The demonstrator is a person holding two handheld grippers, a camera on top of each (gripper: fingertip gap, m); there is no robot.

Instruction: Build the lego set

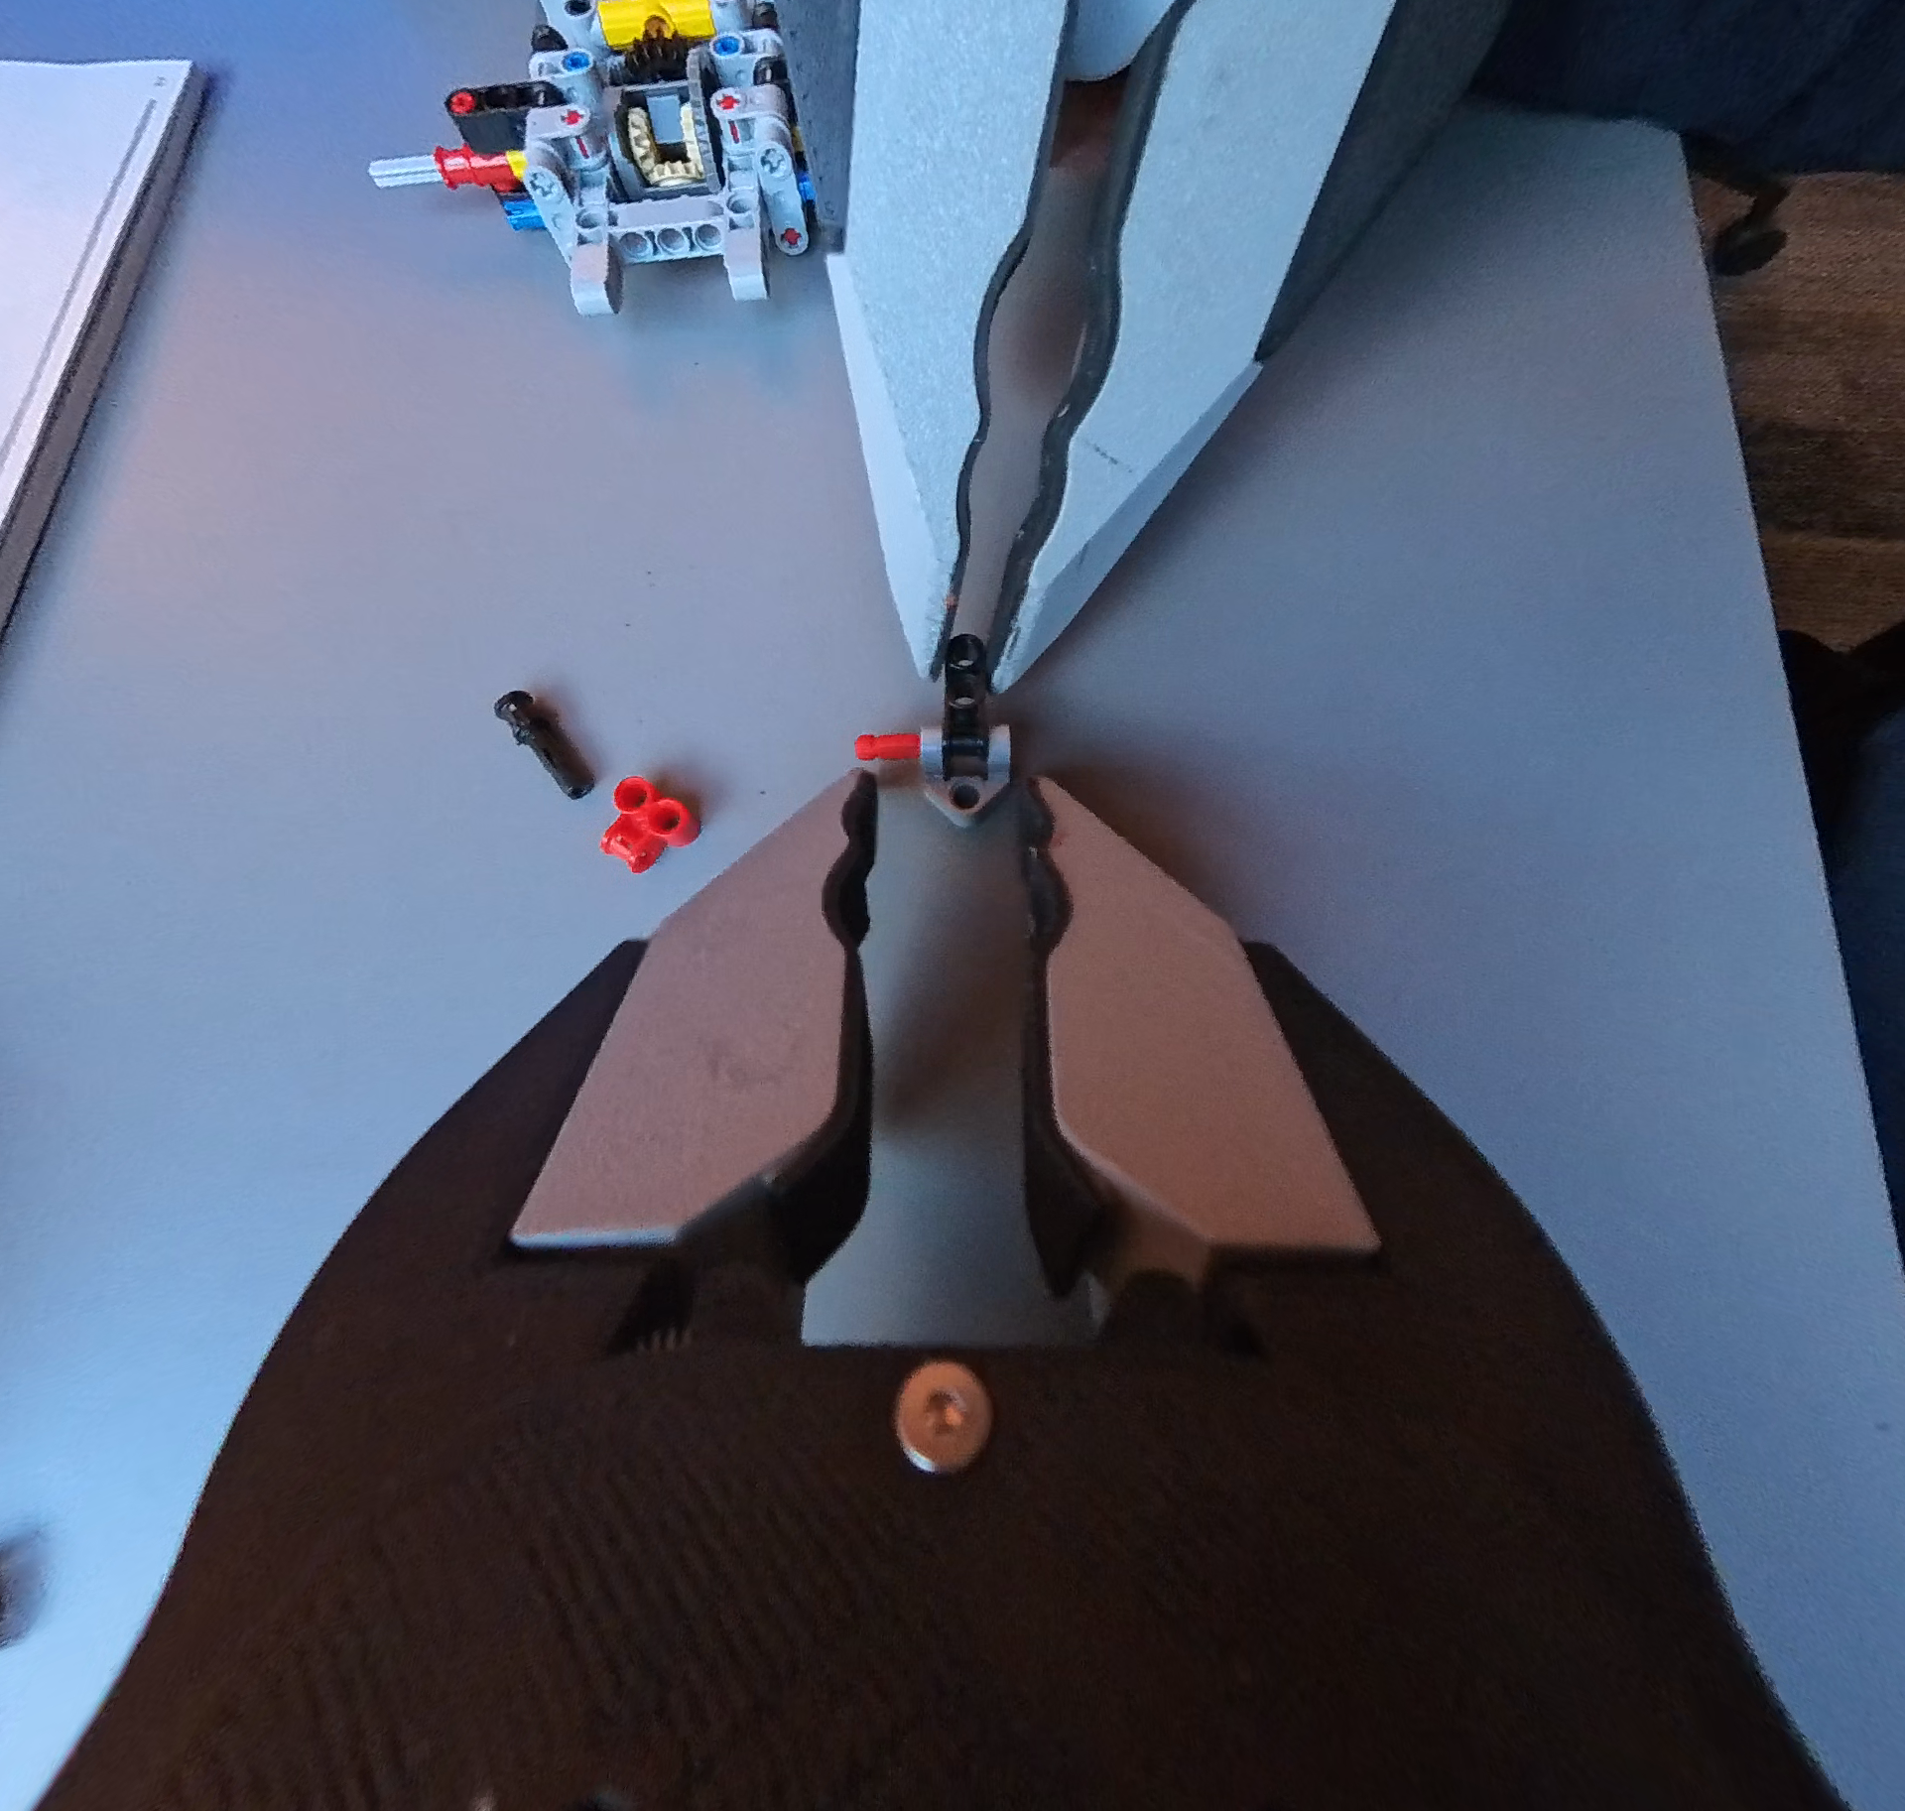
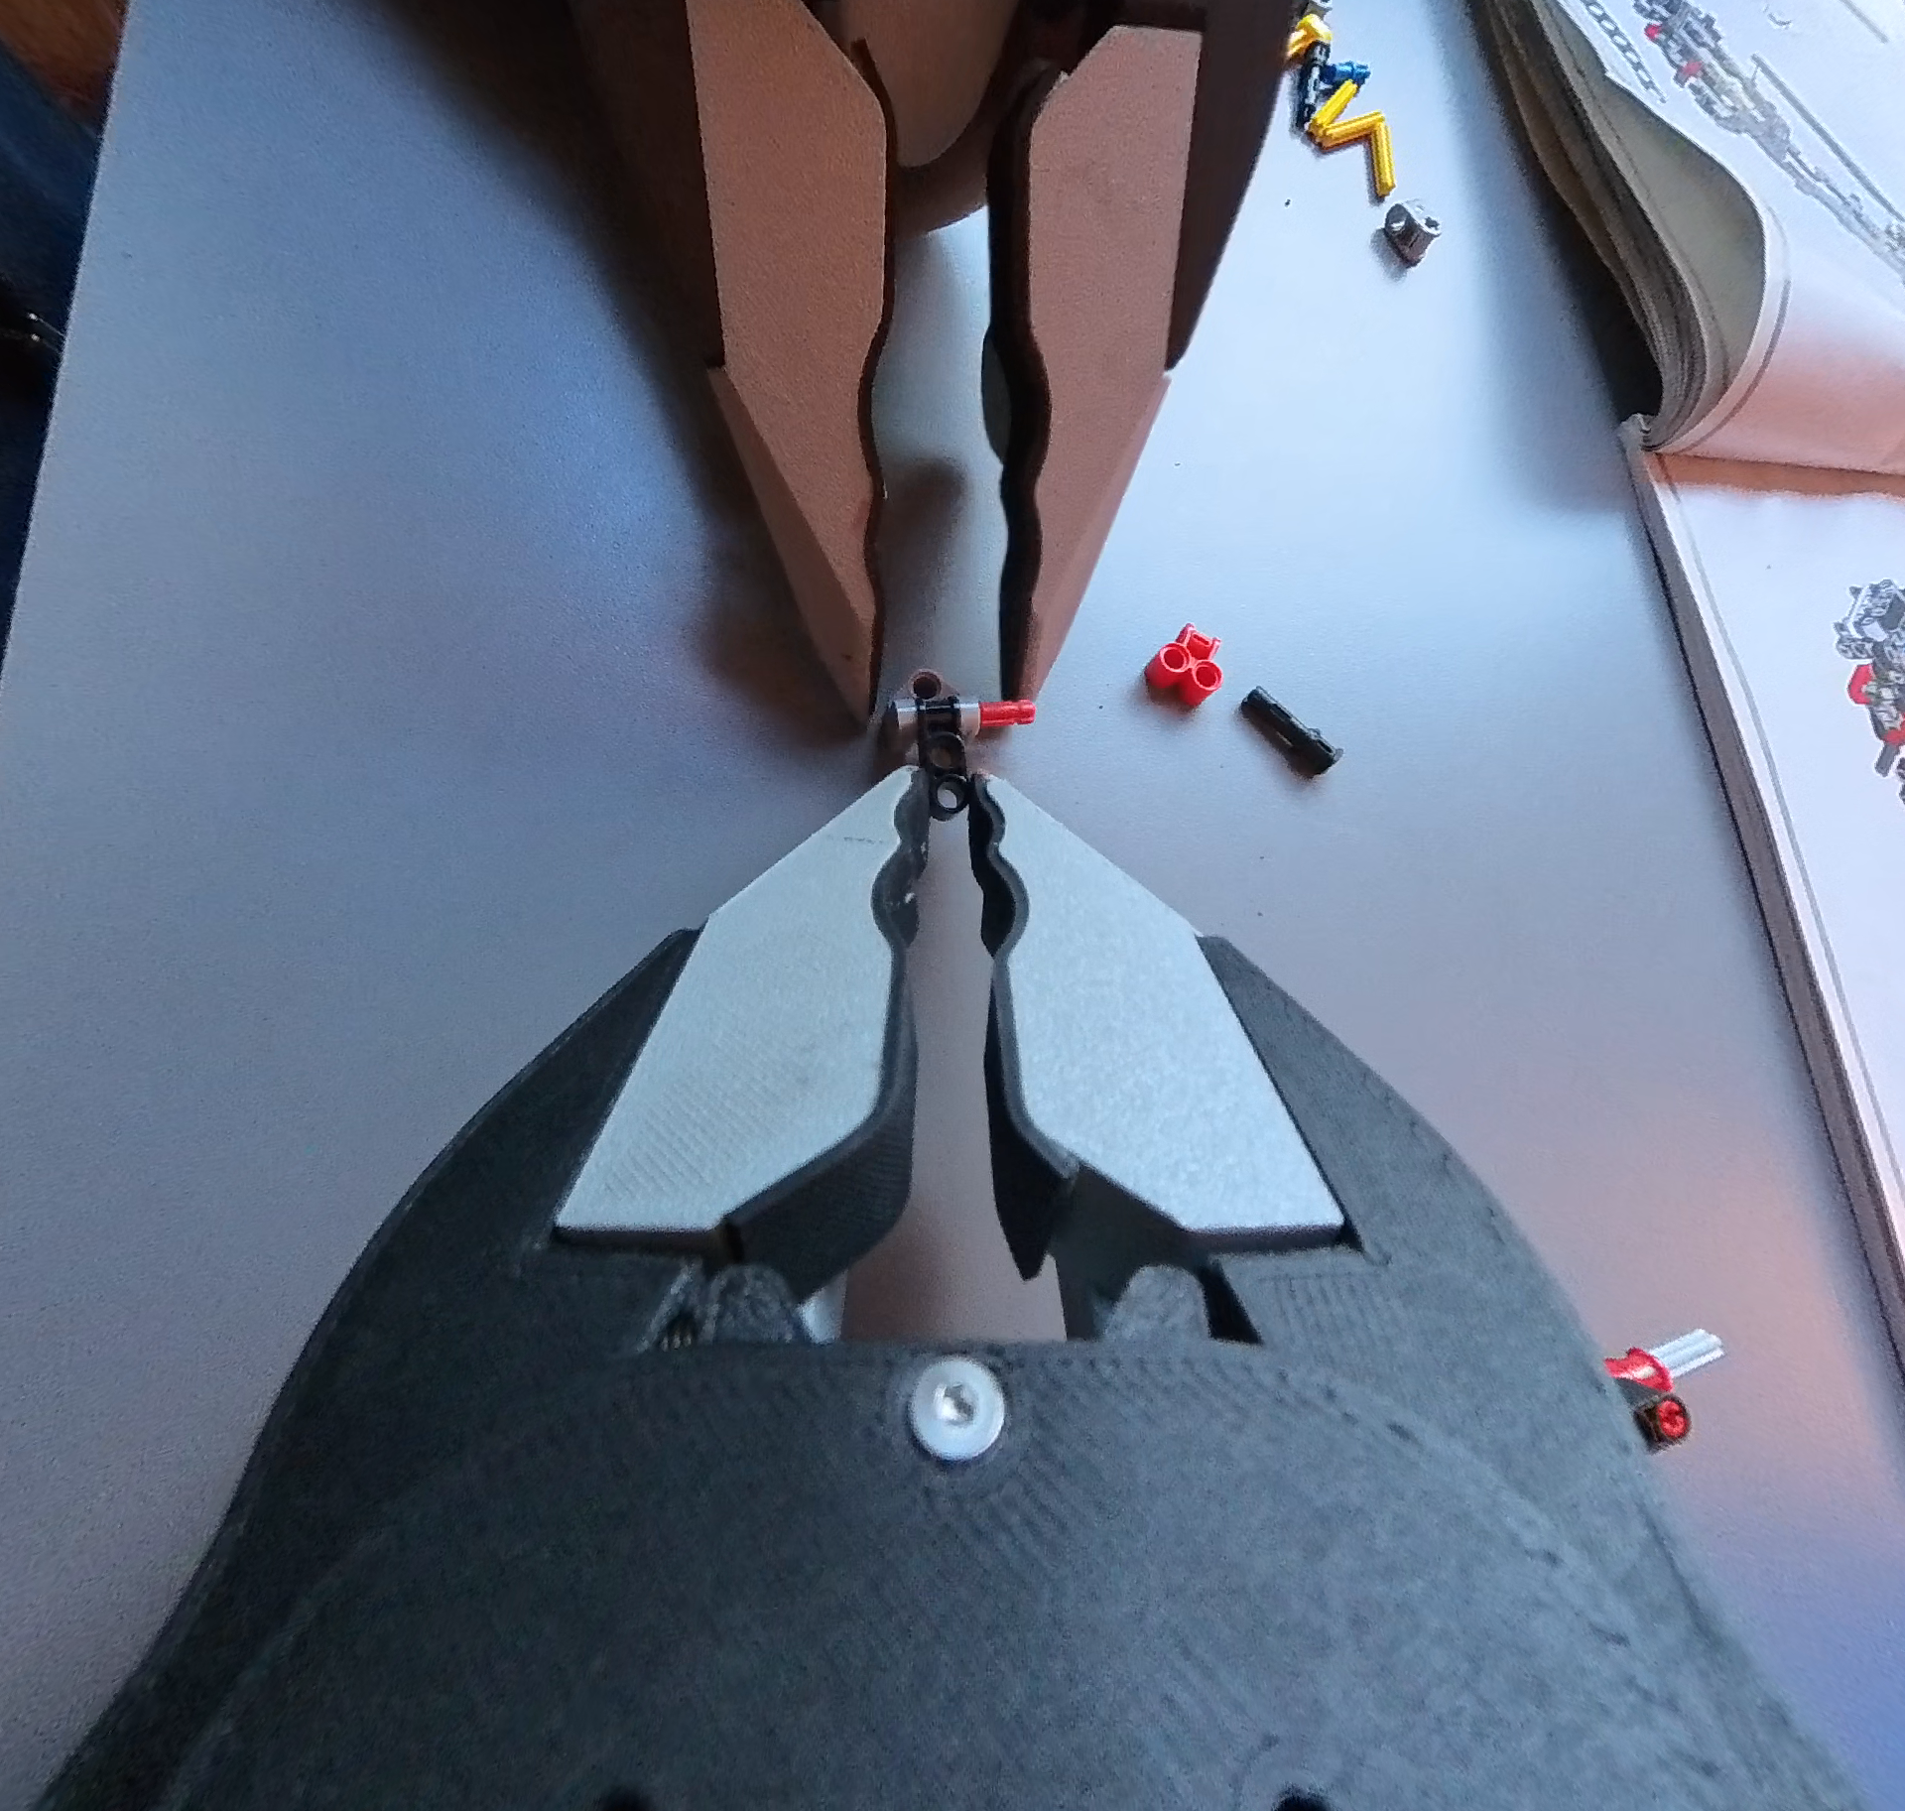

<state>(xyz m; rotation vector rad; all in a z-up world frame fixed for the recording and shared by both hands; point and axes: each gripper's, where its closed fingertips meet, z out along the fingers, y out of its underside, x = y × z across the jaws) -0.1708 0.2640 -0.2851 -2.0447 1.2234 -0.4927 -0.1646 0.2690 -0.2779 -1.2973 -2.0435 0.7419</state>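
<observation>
Right tongs (image 2: 949,792) pinch black beam (image 2: 946,770); left tongs (image 1: 954,792) gape beside it.

Your right gripper (image 2: 950,801) pinches a small black beam (image 2: 946,790) between its fingertips. Your left gripper (image 1: 954,792) faces it tip to tip, jaws apart, the fingertips flanking a grey piece (image 1: 967,767) on that beam without pressing it.

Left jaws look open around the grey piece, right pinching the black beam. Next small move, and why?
Probably back the left gripper straight away: its fingers stand apart beside the grey connector, while the right gripper pinches the black beam joined to it.
</observation>
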